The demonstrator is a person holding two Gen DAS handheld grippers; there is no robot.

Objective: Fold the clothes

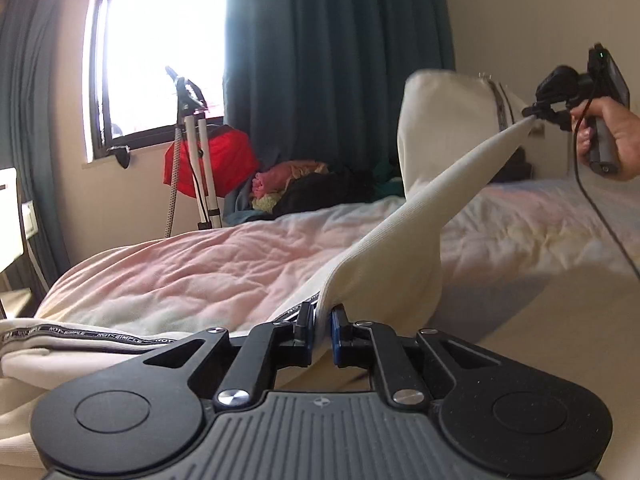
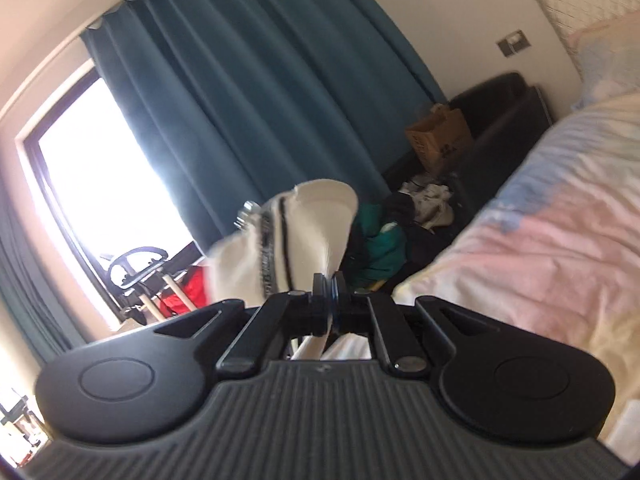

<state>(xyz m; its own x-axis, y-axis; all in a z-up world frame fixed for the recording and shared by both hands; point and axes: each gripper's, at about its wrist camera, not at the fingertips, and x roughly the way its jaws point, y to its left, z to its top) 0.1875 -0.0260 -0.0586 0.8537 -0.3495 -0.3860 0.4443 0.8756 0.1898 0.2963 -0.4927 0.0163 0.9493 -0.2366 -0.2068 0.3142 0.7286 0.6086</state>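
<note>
Left gripper [image 1: 321, 316]: black two-finger tool with blue-edged pads, clamped on a fold of the cream knit garment [image 1: 404, 216]; the cloth rises straight out from between the closed fingers.
Right gripper [image 2: 329, 280]: same black build, pinched tight on another edge of the garment [image 2: 316, 216]; in the left wrist view it [image 1: 538, 114] shows up high at the right, held by a bare hand [image 1: 612, 136] on a grey handle with a black cable hanging down.
Garment position: stretched in the air between the two tools as a taut, ridged band above the bed, with a loose flap standing up near the right tool.
Garment trim: black tape printed with small white letters [image 1: 80, 334] runs along a white strip at lower left; a similar dark patterned band [image 2: 266, 256] runs beside the right tool.
Garment texture: smooth, matte, thick jersey with soft rounded folds.
Bed cover [image 1: 208, 268]: quilted, wrinkled fabric in pale pink, cream and light blue.
Curtain [image 1: 320, 60]: heavy teal cloth in vertical pleats beside a bright window [image 1: 160, 48].
Clothes pile [image 1: 304, 188]: mixed pink, black and green textiles beyond the bed.
Red fabric [image 1: 224, 156]: draped behind a white tubular stand [image 1: 200, 160].
Box [image 2: 440, 140]: brown cardboard, resting on a dark seat.
</note>
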